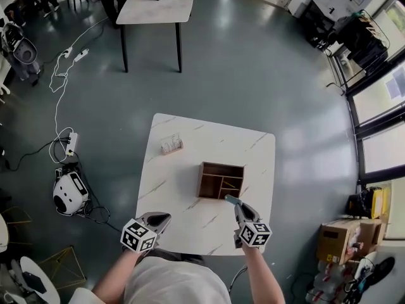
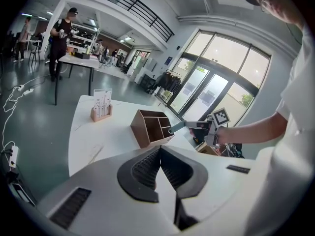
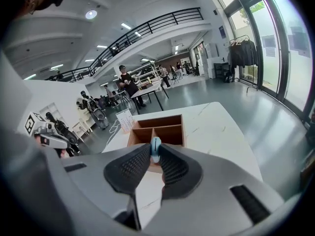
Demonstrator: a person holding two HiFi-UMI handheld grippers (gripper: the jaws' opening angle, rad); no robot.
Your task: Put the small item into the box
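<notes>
A brown wooden box (image 1: 221, 180) with several open compartments stands near the middle of the white marble table (image 1: 190, 138). My right gripper (image 1: 230, 201) hovers at the box's near edge, shut on a small light-blue item (image 3: 155, 147) that pokes up between its jaw tips. In the right gripper view the box (image 3: 158, 125) lies just beyond the jaws (image 3: 155, 152). My left gripper (image 1: 164, 219) hangs over the table's near left part, away from the box, jaws shut with nothing between them (image 2: 160, 150). The left gripper view shows the box (image 2: 146, 128) and the right gripper (image 2: 173, 129) at its edge.
A small wooden stand with white cards (image 1: 171, 144) sits on the table's far left part. A second table (image 1: 155, 8) stands far behind. Cables and a white device (image 1: 68, 192) lie on the floor to the left, and cardboard boxes (image 1: 336, 239) to the right.
</notes>
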